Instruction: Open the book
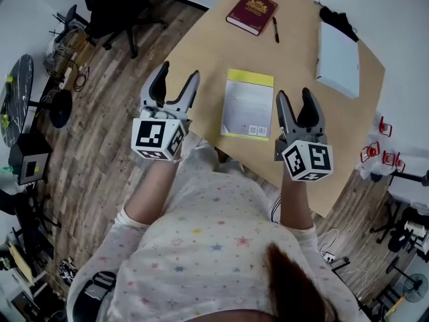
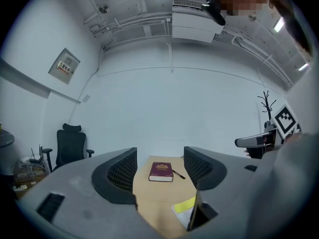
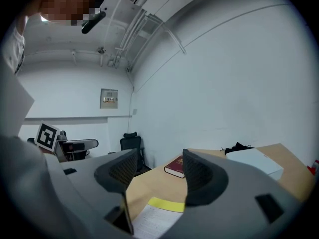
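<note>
While the left claw [image 1: 179, 70] and right claw [image 1: 293, 92] are held spread, empty, the far red book [image 1: 252, 12] — likely stiff-covered — is best lifted by its cover edge.

Half hidden behind a jaw at 5 o'clock: yellow-edged pad [image 2: 183, 205]. Too small to read at 12 o'clock: print on book [image 1: 251, 12].

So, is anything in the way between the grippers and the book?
Nothing upright. A yellow-topped sheet lies flat on the table, ahead of the open left gripper and right gripper and short of the book; it should be easy to pass over. A pen lies by the book's right edge.
</note>
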